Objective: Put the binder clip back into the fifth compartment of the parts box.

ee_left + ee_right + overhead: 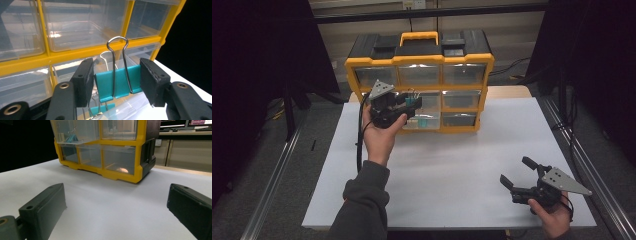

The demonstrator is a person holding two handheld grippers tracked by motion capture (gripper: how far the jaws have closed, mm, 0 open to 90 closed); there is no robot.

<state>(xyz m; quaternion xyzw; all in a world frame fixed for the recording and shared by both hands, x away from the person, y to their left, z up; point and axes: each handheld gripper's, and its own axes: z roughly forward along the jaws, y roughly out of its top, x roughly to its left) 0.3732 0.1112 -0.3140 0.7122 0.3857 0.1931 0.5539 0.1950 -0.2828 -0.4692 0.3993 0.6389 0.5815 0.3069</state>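
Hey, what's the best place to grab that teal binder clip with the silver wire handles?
Grip the teal binder clip across its flat painted body, one pad on each end, as the left gripper does. The wire handles stand upright, thin and springy, so they would likely slip.

Teal binder clip (117, 83), yellow-framed organiser (419, 61)

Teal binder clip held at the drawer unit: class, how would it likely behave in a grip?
The teal binder clip probably stays stiff: it keeps its folded shape between the left gripper fingers. Likely light. Its wire handles may pivot if knocked.
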